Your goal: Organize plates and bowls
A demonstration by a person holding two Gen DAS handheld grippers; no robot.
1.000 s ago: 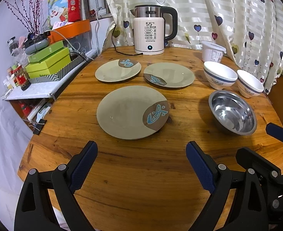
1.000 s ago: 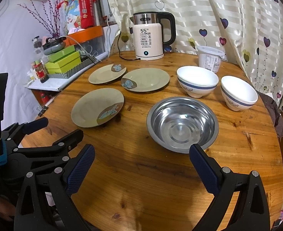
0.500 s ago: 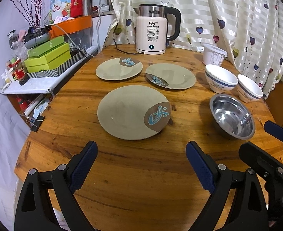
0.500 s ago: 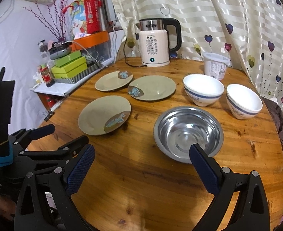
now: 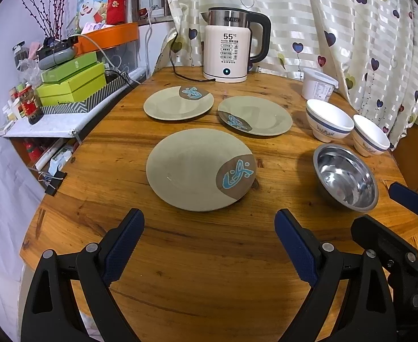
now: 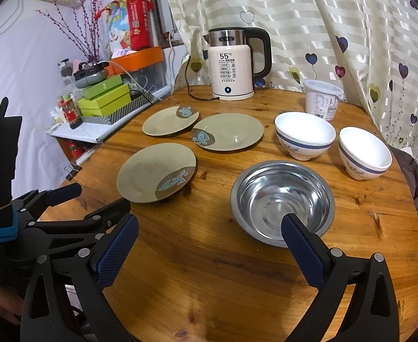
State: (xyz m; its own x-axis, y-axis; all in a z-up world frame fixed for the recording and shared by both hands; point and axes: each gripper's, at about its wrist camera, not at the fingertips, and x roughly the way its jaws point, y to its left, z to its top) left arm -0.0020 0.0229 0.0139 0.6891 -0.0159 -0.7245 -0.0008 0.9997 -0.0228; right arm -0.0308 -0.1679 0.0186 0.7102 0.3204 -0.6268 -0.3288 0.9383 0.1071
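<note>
Three green plates with a blue fish mark lie on the round wooden table (image 5: 209,279): a near plate (image 5: 200,169) (image 6: 156,172), a far left plate (image 5: 178,103) (image 6: 170,120) and a far right plate (image 5: 255,115) (image 6: 227,131). A steel bowl (image 5: 345,177) (image 6: 283,202) sits at the right, with two white blue-banded bowls (image 6: 305,135) (image 6: 365,152) behind it. My left gripper (image 5: 209,240) is open and empty, just short of the near plate. My right gripper (image 6: 209,245) is open and empty too, its right finger in front of the steel bowl.
An electric kettle (image 5: 228,50) and a white plastic tub (image 6: 323,99) stand at the table's back edge, before a heart-print curtain. Green boxes (image 5: 72,85) and clutter fill a side shelf at the left. The other gripper (image 6: 52,216) shows low left in the right wrist view.
Both grippers have drawn back and risen a little, so the dishes look smaller and farther away. No dish has moved and both grippers stay open.
</note>
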